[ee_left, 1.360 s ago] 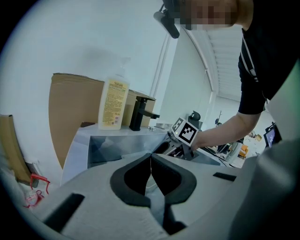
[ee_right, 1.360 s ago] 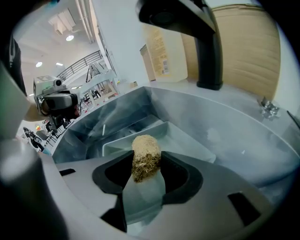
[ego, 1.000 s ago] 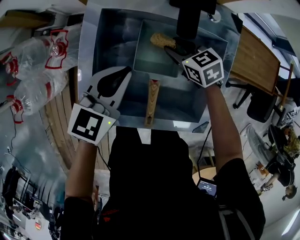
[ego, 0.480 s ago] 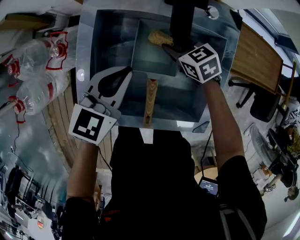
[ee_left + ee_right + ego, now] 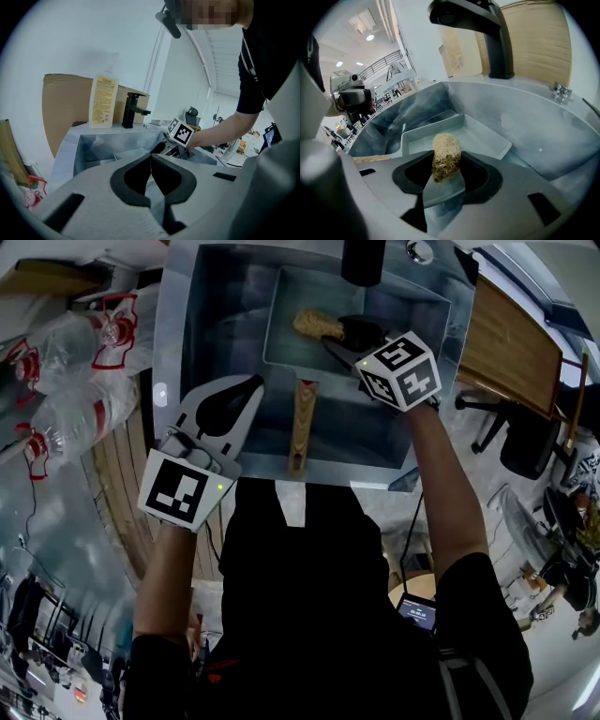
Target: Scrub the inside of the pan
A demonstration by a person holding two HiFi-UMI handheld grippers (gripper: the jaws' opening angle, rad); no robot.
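Scrubber over pan
Right gripper clamps scrubber above pan; left gripper, jaws together, empty, left of pan.

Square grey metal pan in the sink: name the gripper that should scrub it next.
Right. The right gripper is shut on the tan fibrous scrubber, held over the square grey metal pan. The left gripper is shut, empty, outside the pan near the steel sink's left wall.
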